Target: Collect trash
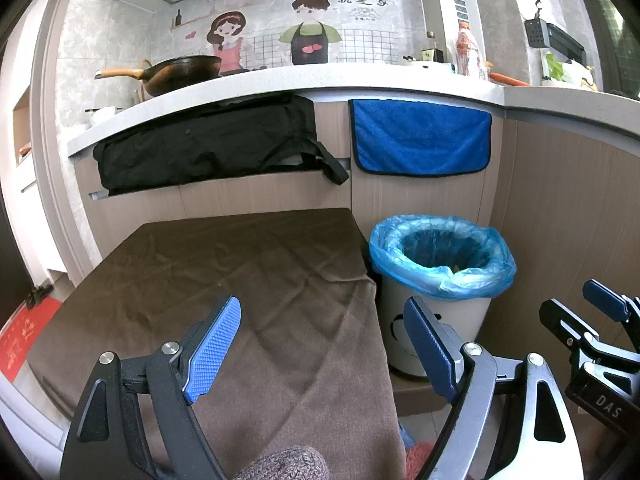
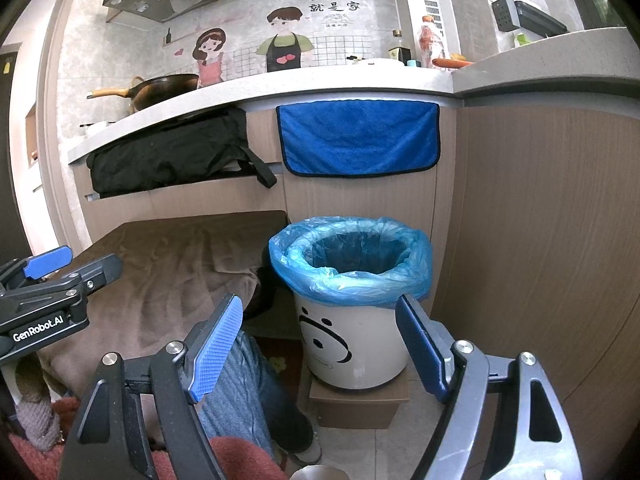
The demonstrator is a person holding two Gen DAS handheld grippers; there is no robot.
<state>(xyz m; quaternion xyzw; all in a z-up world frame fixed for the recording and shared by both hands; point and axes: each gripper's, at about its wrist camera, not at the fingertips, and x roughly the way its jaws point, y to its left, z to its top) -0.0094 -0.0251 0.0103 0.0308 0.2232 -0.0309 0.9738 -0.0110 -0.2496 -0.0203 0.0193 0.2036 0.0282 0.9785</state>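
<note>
Kitchen cabinets in pale wood back a low tabletop draped in brown cloth, and right beside its corner stands the white bin with a blue liner folded over its rim. That bin is where the trash belongs, yet from where I stand no loose trash shows on the cloth at all; something small and yellowish may sit down inside the liner, too dim to name.

Both tools hang level with each other in front of it. The left gripper hovers over the near edge of the brown cloth, its jaws spread wide with nothing between them. The right gripper faces the bin squarely, jaws likewise spread and empty, framing the bin's painted face without touching it.

My reading is that this is a pause either before the first pick or after the last drop, with neither hand carrying anything. Any next move would call for finding a piece of litter first, perhaps on the floor or out of these views, then closing on it and bringing it over the liner's mouth.

Above, a wok sits on the counter, a blue towel and a black bag hang below its edge.
</note>
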